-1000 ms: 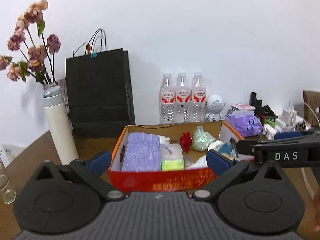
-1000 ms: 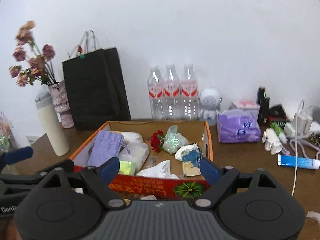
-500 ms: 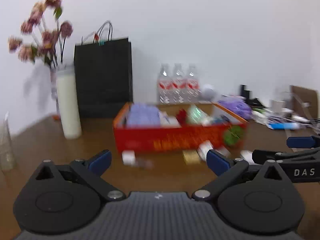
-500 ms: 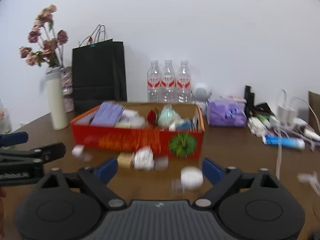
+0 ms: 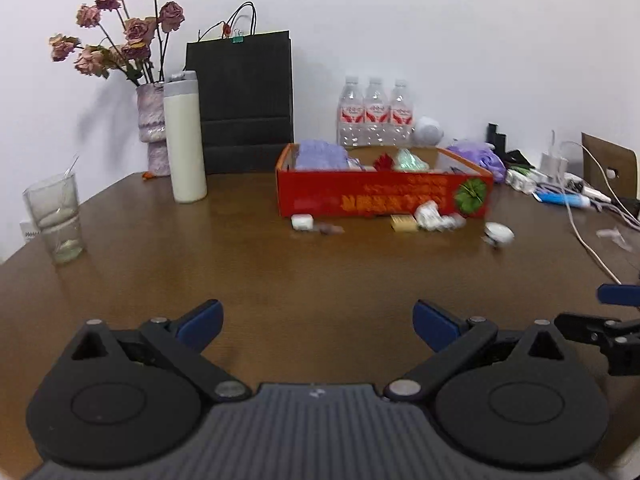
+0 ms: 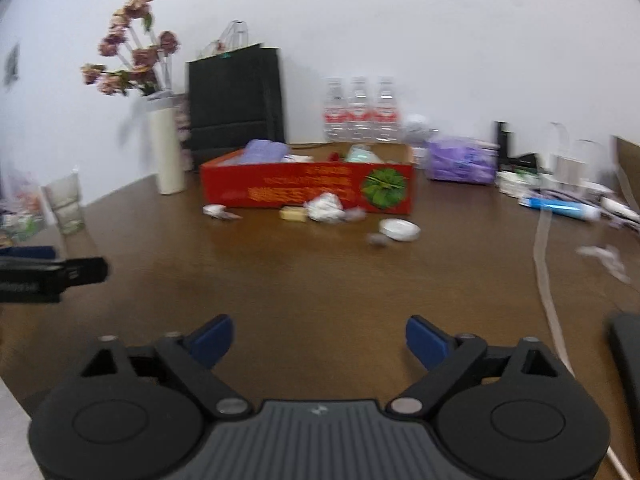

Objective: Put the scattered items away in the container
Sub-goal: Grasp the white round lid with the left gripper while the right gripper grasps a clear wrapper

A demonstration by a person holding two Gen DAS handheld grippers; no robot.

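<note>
Having pulled back from over the red cardboard box (image 5: 380, 196), both tongs now hover low above the brown wooden bench (image 5: 280, 280), well apart from it. The left tongs (image 5: 316, 320) stand wide and empty; the right tongs (image 6: 318, 338) are closing on nothing. The small scattered items (image 6: 324, 208) lie along the box's near wall, so a new pick comes next, I think.

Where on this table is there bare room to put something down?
The wide brown stretch between the red box, the glass and both claws is bare. Crowded: small items along the box's front and cables and clutter at the right edge.
</note>
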